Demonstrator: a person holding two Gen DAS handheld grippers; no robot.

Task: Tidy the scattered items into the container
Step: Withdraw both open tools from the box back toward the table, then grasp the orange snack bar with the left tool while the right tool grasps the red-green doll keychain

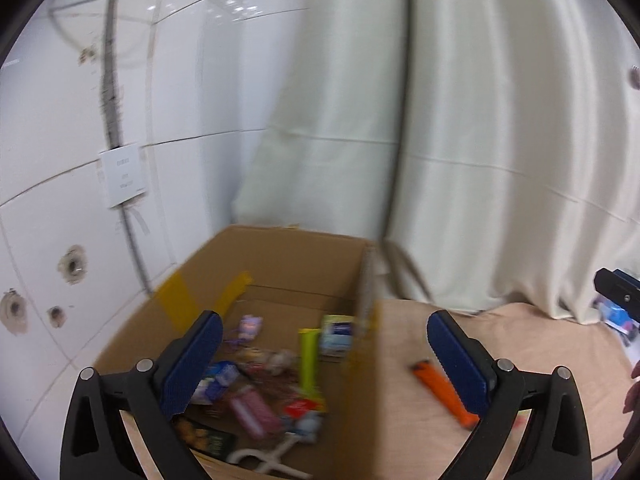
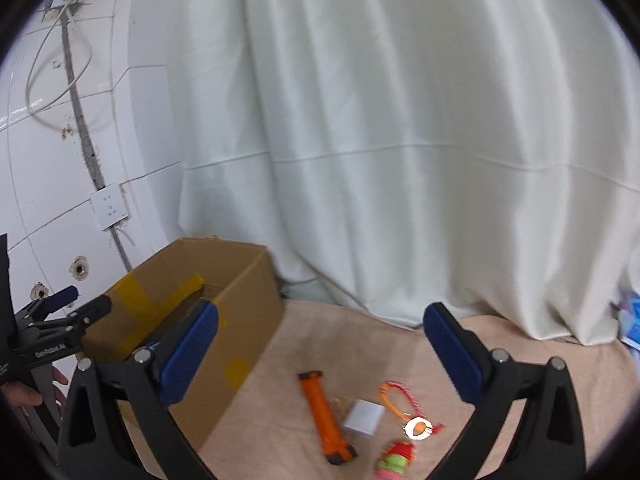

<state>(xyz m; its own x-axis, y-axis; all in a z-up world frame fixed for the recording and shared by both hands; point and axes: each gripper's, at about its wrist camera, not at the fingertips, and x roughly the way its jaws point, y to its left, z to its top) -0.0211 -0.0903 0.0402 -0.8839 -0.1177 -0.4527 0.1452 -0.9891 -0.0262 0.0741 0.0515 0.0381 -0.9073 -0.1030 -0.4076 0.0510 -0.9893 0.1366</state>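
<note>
The left claw point(image 1: 324, 356) stands spread wide and empty above the near rim of the cardboard box point(image 1: 280, 256), which sits at the left edge of the surface point(image 2: 360, 340), against the tiled wall point(image 1: 48, 152). The right claw point(image 2: 320, 354) is likewise spread wide with nothing between its pads, hanging over the beige cloth to the right of the box. Inside the box lies a jumble of small packets, among them a green tube point(image 1: 308, 360) and a pink case point(image 1: 254, 410). Still out on the cloth, below the right claw, are an orange tool point(image 2: 326, 418), a small white block point(image 2: 364, 420) touching or just beside it, an orange-and-red cord with a ring charm point(image 2: 400, 402), and a red and green toy point(image 2: 396, 458) at the near edge. The main risk, by judgement, lies in that crowding: a claw closing on the orange tool could catch the white block too, or nudge it away. The loose cord may slip from the pads or trail and snag the box wall point(image 2: 240, 320) during the carry. The white curtain point(image 2: 400, 140) hangs close behind and could be brushed.
</note>
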